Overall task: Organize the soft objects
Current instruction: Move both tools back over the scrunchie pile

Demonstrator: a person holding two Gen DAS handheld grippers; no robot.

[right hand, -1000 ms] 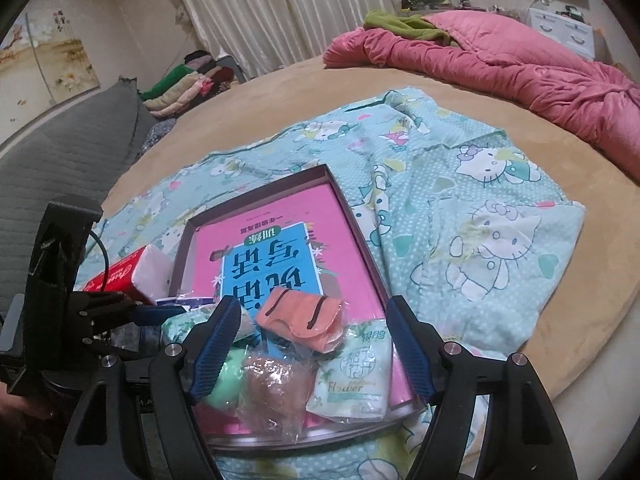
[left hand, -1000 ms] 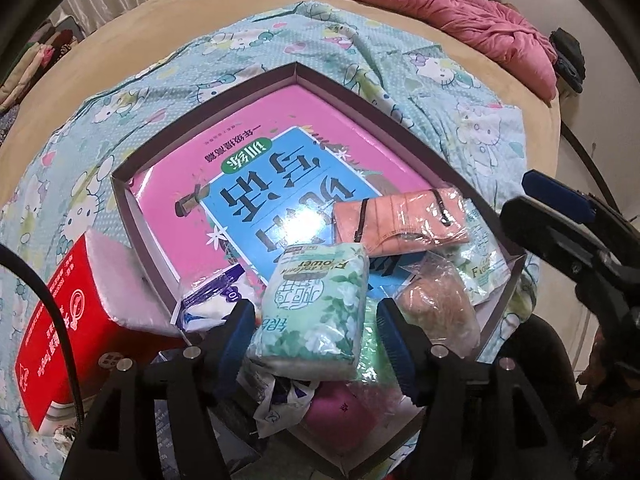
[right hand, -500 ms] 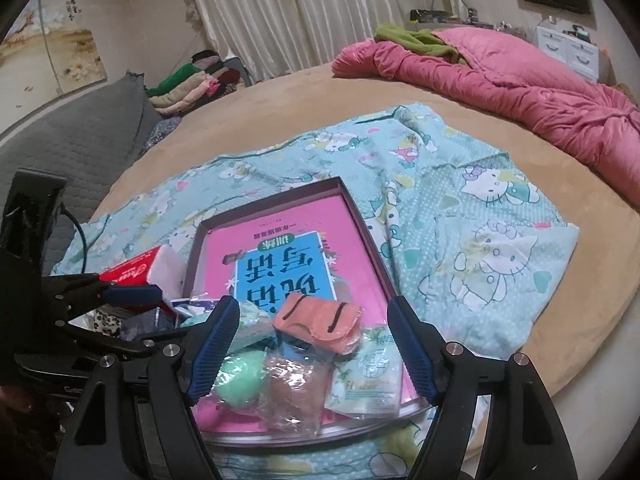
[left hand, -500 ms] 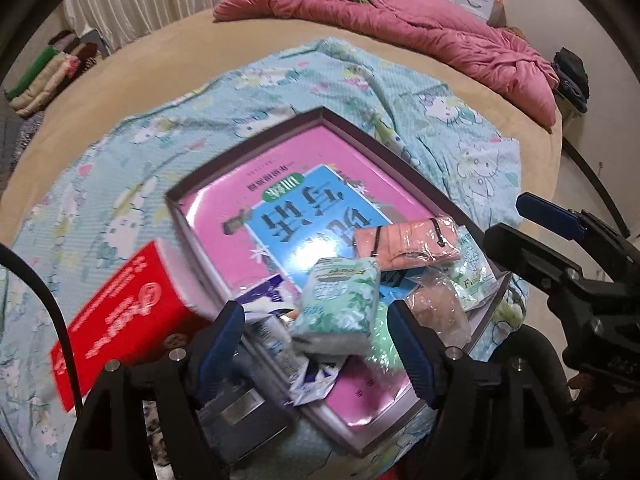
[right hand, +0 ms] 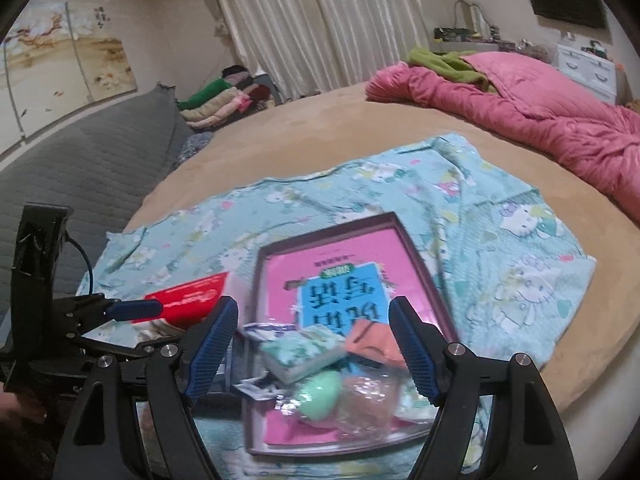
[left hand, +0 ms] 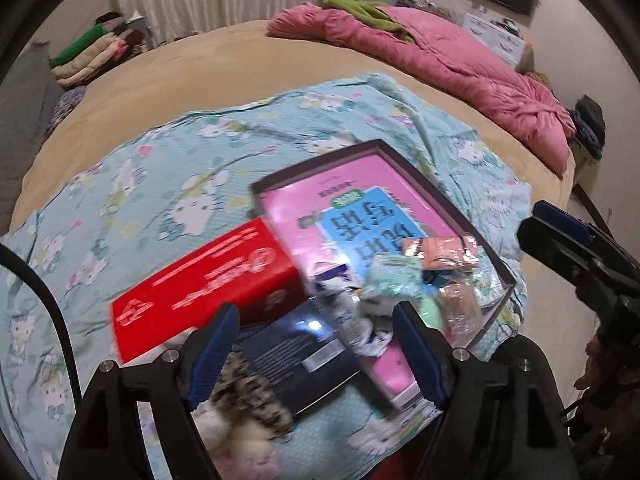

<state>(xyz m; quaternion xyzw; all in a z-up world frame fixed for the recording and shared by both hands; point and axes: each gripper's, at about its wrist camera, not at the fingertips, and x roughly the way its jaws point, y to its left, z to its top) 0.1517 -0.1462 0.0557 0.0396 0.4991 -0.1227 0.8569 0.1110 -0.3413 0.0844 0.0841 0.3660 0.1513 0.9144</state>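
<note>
A shallow dark-rimmed box (left hand: 404, 164) lies on a light blue cartoon-cat blanket (left hand: 168, 184) spread over the tan bed (left hand: 224, 60). The bottom of the box is covered by a pink sheet (right hand: 320, 256) with a blue panel of large Chinese characters, seen upside down; a small green badge sits above the panel, and the finer print is too small to read. Just beside the box's left edge rests a red tissue box (left hand: 204, 276) with white printing and a round logo, blurred past reading. A dark book or packet (left hand: 296, 352) with small white text lies at the near edge of the blanket, under the left gripper.

The soft things are piled in the near end of the box: a green-and-white tissue pack (right hand: 304, 350) with a floral print, a salmon pouch (right hand: 374, 340) with dark trim, a round mint-green item (right hand: 320, 394) and a clear-wrapped brownish one (right hand: 366, 404), all touching one another. Their labels are unreadable.

The left gripper (left hand: 316, 348) hovers above the near left corner of the box, tilted down, its blue-padded fingers spread wide and holding nothing. The right gripper (right hand: 312, 344) hangs over the pile at the near end of the box, fingers equally wide and empty. Each gripper shows at the edge of the other's view.
</note>
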